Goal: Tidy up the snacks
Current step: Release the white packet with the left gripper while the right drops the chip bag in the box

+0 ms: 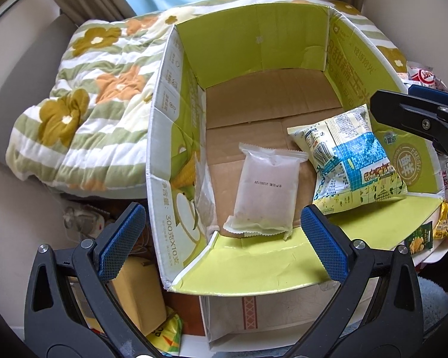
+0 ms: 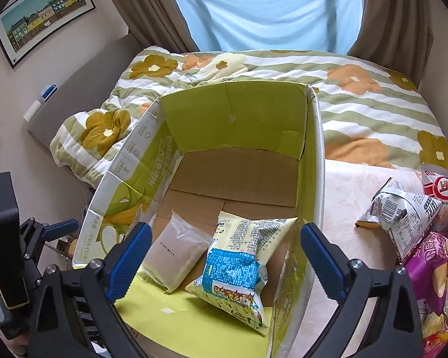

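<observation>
An open green cardboard box (image 1: 176, 95) (image 2: 128, 161) stands by the bed. Inside it lie a translucent white snack pack (image 1: 265, 191) (image 2: 176, 253) and a yellow-and-blue snack bag (image 1: 355, 161) (image 2: 239, 265) leaning against the right wall. My left gripper (image 1: 221, 247) is open and empty above the box's near left corner. My right gripper (image 2: 224, 262) is open and empty above the box's near edge, over the two packs; its tip also shows in the left wrist view (image 1: 418, 119). More snack bags (image 2: 418, 223) lie in a pile to the right of the box.
A flowered quilt (image 2: 358, 104) covers the bed behind and left of the box. Smaller cardboard boxes (image 1: 140, 295) and a yellow packet (image 1: 167, 334) sit on the floor below the box. Curtains (image 2: 397, 15) and a framed picture (image 2: 44, 12) are behind.
</observation>
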`<state>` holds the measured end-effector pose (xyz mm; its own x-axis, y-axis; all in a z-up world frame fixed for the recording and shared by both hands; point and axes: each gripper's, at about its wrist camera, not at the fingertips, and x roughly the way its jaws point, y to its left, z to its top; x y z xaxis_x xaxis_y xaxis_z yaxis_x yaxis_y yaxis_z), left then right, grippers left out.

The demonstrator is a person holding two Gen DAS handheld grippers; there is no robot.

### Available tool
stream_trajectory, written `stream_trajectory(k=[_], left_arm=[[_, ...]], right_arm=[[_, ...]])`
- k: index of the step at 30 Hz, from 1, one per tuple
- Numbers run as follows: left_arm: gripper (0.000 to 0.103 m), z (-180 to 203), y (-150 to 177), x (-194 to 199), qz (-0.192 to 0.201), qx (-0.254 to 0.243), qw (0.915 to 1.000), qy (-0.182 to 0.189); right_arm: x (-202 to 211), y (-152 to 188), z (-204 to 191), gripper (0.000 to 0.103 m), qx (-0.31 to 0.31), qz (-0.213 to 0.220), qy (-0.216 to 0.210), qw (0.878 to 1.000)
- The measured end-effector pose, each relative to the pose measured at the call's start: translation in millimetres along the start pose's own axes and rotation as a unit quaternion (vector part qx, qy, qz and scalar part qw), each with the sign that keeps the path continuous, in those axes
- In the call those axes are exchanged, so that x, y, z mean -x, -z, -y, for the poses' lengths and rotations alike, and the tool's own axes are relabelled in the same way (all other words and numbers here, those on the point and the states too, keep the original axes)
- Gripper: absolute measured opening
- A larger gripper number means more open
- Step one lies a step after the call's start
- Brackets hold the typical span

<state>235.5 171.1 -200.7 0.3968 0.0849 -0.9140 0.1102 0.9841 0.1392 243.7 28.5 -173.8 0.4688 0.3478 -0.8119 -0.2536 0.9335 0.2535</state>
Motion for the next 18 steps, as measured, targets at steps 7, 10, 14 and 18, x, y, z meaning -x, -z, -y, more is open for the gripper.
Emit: stream_trajectory(k=[7, 10, 14, 18], left_arm=[[0.103, -1, 7, 16, 0.017, 0.001, 0.9998, 0.009], [0.103, -3, 10, 25, 0.026, -0.001, 0.9995, 0.017], [0.103, -2, 13, 38, 0.037, 0.000, 0.9984, 0.043], [0.103, 6, 13, 53, 0.055, -0.012, 0.9963, 0.064]], right_arm=[[21, 8, -9, 0.099, 0.007, 0.019, 0.015, 1.000], [33, 12, -12, 0.099, 0.003, 0.029, 0.021, 0.999], [50, 18, -14, 0.099, -0.014, 0.037, 0.034, 0.999], [74, 24, -14, 0.099, -0.022, 0.055, 0.051, 0.997]])
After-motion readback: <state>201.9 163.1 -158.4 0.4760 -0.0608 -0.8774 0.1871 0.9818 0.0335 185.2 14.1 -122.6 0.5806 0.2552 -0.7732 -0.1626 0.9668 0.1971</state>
